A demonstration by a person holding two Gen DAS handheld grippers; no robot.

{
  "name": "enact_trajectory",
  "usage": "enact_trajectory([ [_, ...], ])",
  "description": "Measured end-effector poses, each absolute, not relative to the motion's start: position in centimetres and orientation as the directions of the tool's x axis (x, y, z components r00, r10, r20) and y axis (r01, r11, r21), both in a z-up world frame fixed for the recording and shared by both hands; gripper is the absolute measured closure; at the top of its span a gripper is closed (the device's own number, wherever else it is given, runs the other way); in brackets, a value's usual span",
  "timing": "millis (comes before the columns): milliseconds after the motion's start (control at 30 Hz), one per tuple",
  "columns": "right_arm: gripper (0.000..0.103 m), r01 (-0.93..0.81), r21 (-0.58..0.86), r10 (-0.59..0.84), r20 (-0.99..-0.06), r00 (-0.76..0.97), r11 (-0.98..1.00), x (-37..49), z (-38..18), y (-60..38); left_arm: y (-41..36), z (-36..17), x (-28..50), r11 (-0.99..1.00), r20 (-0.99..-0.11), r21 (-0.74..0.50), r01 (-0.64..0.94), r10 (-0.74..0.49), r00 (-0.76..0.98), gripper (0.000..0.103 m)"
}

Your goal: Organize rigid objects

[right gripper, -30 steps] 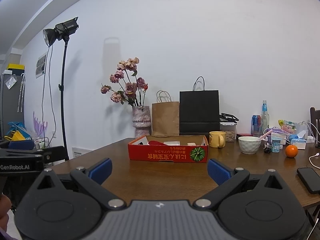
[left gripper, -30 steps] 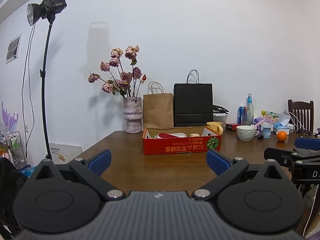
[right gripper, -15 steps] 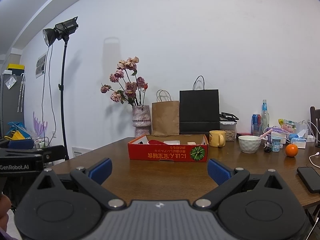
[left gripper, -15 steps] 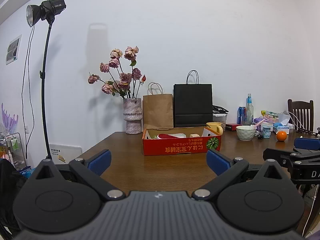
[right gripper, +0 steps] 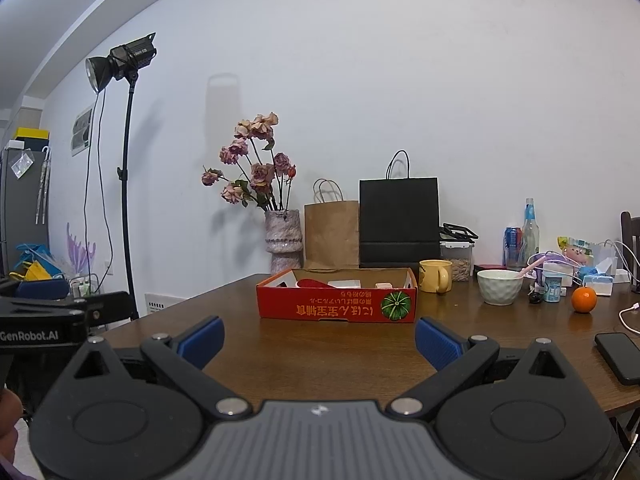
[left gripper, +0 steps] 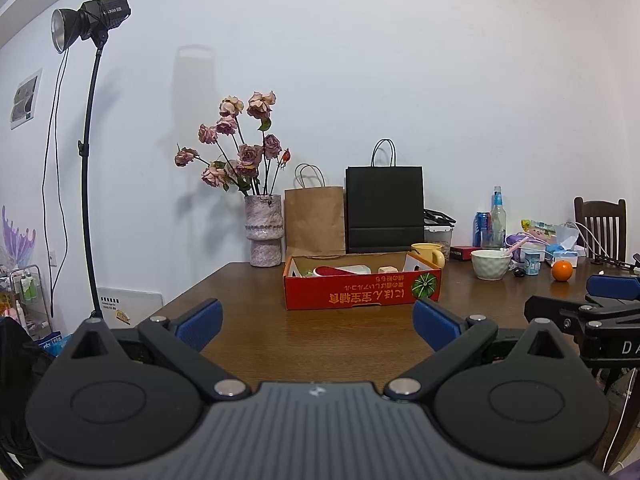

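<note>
Both held back off the tabletop's [right gripper: 320, 344] near edge: left gripper [left gripper: 318, 320] and right gripper [right gripper: 320, 342], fingers spread, empty. Red cardboard box [right gripper: 336, 306] mid-table, holding small items. Fits either sorting underway or finished.

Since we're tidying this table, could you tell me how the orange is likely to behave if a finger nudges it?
The orange looks round and sits loose on the bare table, so it would probably roll. Its skin seems firm, likely tolerating a gentle grip. The phone lies nearby, possibly in its path.
</note>
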State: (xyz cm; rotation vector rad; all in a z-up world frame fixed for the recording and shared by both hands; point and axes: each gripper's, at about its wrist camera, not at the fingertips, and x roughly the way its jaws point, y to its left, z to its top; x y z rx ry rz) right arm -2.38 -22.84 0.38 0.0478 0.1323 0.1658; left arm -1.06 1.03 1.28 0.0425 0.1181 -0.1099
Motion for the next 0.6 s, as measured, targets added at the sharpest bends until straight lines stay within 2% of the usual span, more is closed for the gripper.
enact_trajectory([
  [600,0.001,-0.160,0.061,0.167,-0.130,0.977,0.985,-2.38,0.07,-22.65,1.77,1.00,-0.96,0.989,-0.119,0.042,0.140,-0.134,0.984,0.000],
])
